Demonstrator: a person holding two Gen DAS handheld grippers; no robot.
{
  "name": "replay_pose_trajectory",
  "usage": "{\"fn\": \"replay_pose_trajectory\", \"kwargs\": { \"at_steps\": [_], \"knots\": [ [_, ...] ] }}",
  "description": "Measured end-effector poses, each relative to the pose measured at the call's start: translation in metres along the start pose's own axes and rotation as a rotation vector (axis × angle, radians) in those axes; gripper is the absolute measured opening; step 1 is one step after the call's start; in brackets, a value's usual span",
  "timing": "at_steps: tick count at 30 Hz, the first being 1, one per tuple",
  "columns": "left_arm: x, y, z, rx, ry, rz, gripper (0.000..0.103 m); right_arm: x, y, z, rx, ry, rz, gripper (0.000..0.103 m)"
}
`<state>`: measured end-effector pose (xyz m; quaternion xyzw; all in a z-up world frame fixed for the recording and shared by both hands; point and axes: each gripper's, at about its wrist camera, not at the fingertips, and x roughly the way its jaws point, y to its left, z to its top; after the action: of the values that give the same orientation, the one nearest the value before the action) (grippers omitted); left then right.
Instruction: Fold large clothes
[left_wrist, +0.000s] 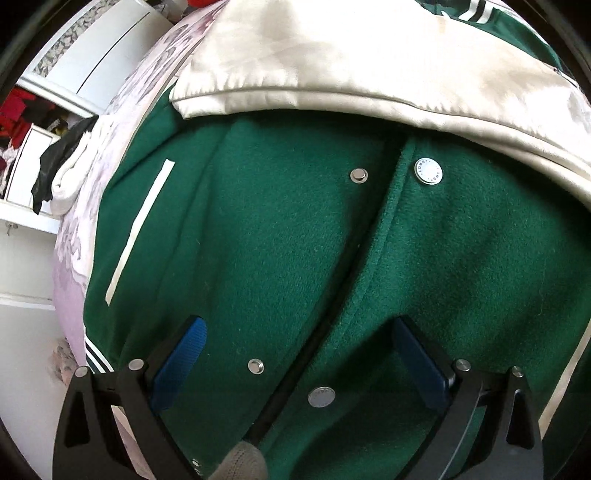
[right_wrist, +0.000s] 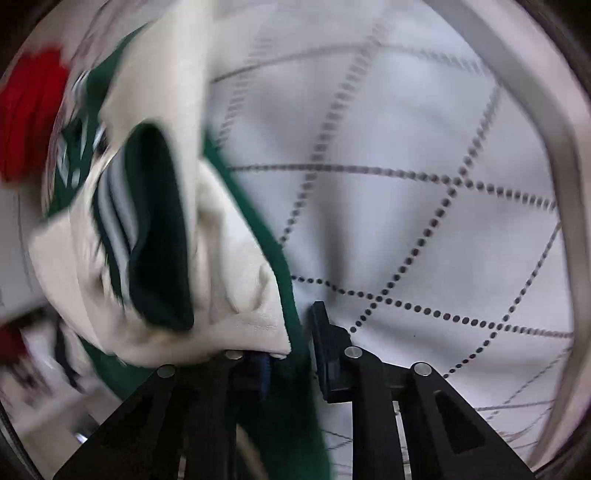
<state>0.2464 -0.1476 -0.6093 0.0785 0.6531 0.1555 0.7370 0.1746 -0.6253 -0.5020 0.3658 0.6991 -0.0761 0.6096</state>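
Note:
A green varsity jacket (left_wrist: 295, 240) lies front up on the bed, with a cream sleeve (left_wrist: 332, 62) folded across its top. Silver snaps (left_wrist: 428, 170) run along its placket. My left gripper (left_wrist: 301, 354) hovers open just above the placket, blue pads (left_wrist: 184, 362) wide apart and nothing between them. In the right wrist view, my right gripper (right_wrist: 293, 354) is shut on the jacket's green edge (right_wrist: 290, 295). A cream sleeve (right_wrist: 229, 258) with a striped dark green cuff (right_wrist: 155, 236) hangs bunched to its left, blurred.
A pale pink floral sheet (left_wrist: 74, 258) covers the bed's left edge. White cupboards (left_wrist: 26, 258) stand beyond it, with black and white cloths (left_wrist: 55, 173) draped there and red clothes (left_wrist: 14, 114). A white quilted cover (right_wrist: 406, 184) with dotted diamond lines lies under the right gripper.

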Motion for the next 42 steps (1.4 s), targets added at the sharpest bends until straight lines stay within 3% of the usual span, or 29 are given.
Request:
{"fn": "replay_pose_trajectory", "kwargs": {
  "at_steps": [2, 5, 6, 8, 10, 13, 17, 22, 24, 28, 30, 35, 39, 42],
  "knots": [
    [-0.001, 0.003, -0.002, -0.012, 0.004, 0.000, 0.103, -0.008, -0.016, 0.003, 0.074, 0.012, 0.050, 0.019],
    [-0.013, 0.006, -0.005, 0.005, -0.005, 0.038, 0.103, -0.022, -0.014, 0.003, -0.044, 0.033, 0.024, 0.024],
    [-0.023, 0.004, -0.009, 0.024, -0.025, 0.059, 0.103, -0.029, -0.008, -0.002, -0.096, 0.044, -0.003, 0.027],
    [-0.052, -0.007, -0.025, 0.087, -0.081, 0.106, 0.103, -0.044, -0.009, -0.016, -0.170, 0.045, -0.065, 0.052],
    [-0.075, -0.024, -0.046, 0.159, -0.115, 0.157, 0.103, -0.050, -0.009, -0.026, -0.245, 0.032, -0.120, 0.062],
    [-0.102, -0.055, -0.084, 0.298, -0.138, 0.231, 0.103, -0.072, -0.026, -0.059, -0.361, -0.007, -0.260, 0.065],
    [-0.130, -0.110, -0.145, 0.464, -0.188, 0.313, 0.103, -0.096, -0.064, -0.087, -0.396, -0.020, -0.384, 0.072],
    [-0.135, -0.170, -0.186, 0.634, -0.261, 0.411, 0.103, -0.137, -0.131, -0.098, -0.288, -0.013, -0.429, 0.072],
    [-0.127, -0.185, -0.196, 0.646, -0.238, 0.408, 0.103, -0.162, -0.165, -0.090, -0.244, -0.016, -0.438, 0.072],
    [-0.110, -0.194, -0.194, 0.625, -0.196, 0.409, 0.102, -0.187, -0.196, -0.074, -0.184, -0.031, -0.447, 0.073],
    [-0.109, -0.198, -0.190, 0.623, -0.179, 0.412, 0.102, -0.197, -0.203, -0.064, -0.173, -0.038, -0.444, 0.073],
    [-0.125, -0.203, -0.200, 0.669, -0.223, 0.365, 0.102, -0.198, -0.196, -0.045, -0.168, -0.044, -0.419, 0.073],
    [-0.102, -0.210, -0.206, 0.671, -0.126, 0.346, 0.103, -0.187, -0.180, -0.046, -0.168, -0.045, -0.416, 0.072],
    [-0.092, -0.217, -0.210, 0.697, -0.142, 0.360, 0.103, -0.182, -0.173, -0.049, -0.157, -0.035, -0.413, 0.073]
  ]
}}
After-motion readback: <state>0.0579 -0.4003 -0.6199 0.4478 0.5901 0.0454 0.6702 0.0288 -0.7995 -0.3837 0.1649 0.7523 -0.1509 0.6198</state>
